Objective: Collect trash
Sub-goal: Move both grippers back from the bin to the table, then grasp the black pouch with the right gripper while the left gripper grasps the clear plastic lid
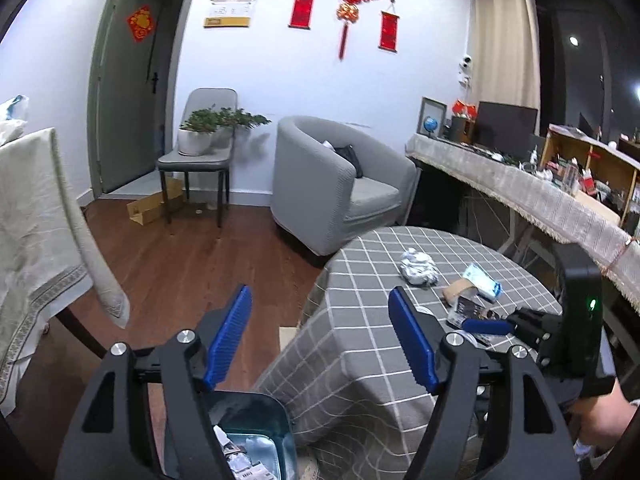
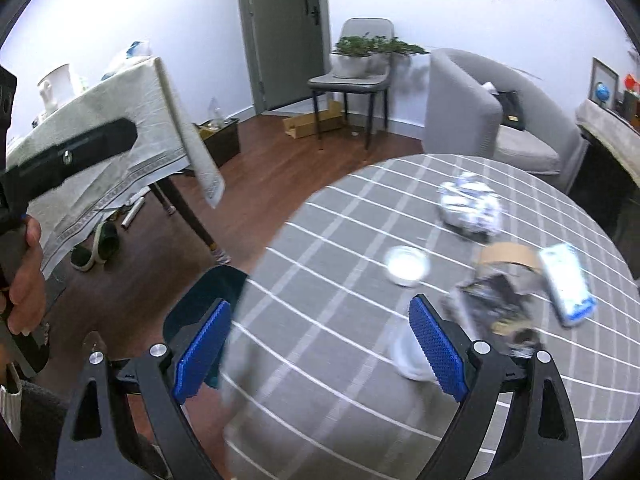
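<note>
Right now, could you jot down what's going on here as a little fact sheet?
Place: round table with a grey checked cloth
Trash on table: crumpled foil ball, cardboard roll, blue-and-white packet, torn dark wrapper, small shiny lid
Bin: teal bin on the floor beside the table, scraps inside
Left gripper: open, empty, above the bin
Right gripper: open, empty, over the table

Crumpled foil wad [image 2: 471, 210], cardboard ring [image 2: 507, 256], blue-white packet [image 2: 567, 284] on checked table, teal bin [image 1: 256, 436] below
</note>
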